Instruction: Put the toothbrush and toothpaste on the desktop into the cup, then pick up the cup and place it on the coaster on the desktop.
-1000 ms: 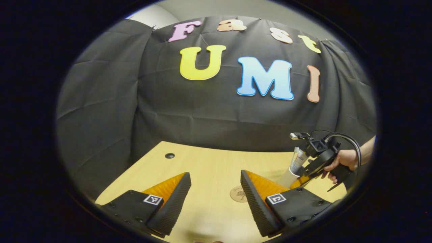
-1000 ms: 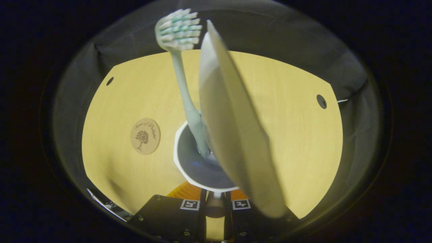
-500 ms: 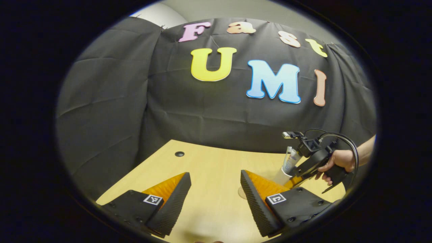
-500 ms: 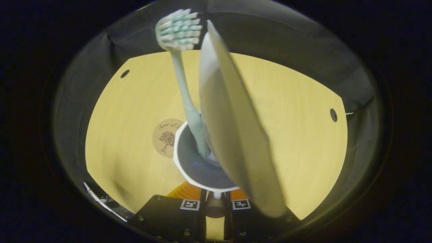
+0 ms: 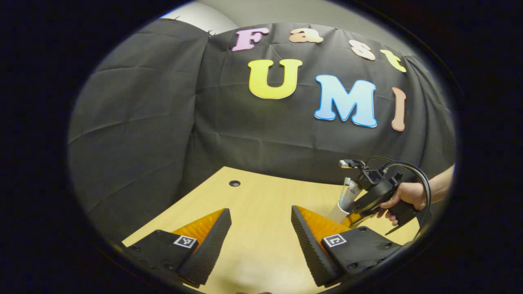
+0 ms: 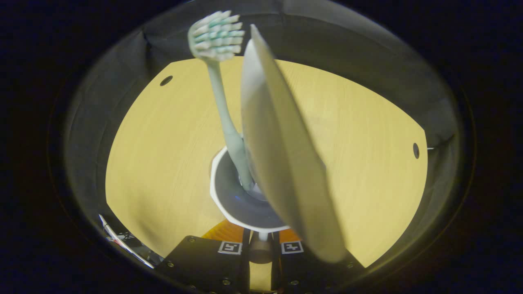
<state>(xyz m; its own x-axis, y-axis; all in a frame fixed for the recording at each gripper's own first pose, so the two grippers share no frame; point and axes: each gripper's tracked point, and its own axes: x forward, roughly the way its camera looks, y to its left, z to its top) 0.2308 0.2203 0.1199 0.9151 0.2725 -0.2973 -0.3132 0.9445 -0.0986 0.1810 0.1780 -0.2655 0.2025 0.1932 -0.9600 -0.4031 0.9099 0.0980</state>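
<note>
In the right gripper view I look down into the white cup (image 6: pixel 229 212). A pale green toothbrush (image 6: pixel 222 106) and a toothpaste tube (image 6: pixel 282 155) stand in it, sticking up toward the camera. My right gripper (image 6: pixel 261 236) is shut on the cup's near rim. The cup hangs over the wooden desktop (image 6: pixel 163 143). In the left gripper view my left gripper (image 5: pixel 261 241) is open over the desk with nothing between its fingers. Far right in that view a hand (image 5: pixel 408 195) holds the right gripper (image 5: pixel 374 196) with the cup (image 5: pixel 338 212) and toothpaste tube (image 5: pixel 349 194).
The desktop (image 5: pixel 253 204) has a cable hole at the back left (image 5: pixel 234 183); two holes (image 6: pixel 166 80) (image 6: pixel 416 150) show from above. Black cloth closes the booth behind and at the sides. Some cable or gear lies past the desk edge (image 6: pixel 118 241).
The right gripper carried the cup leftward across the desk; the round coaster, seen left of the cup earlier, has slid under it in the view. The left gripper turned slightly left, still open.
</note>
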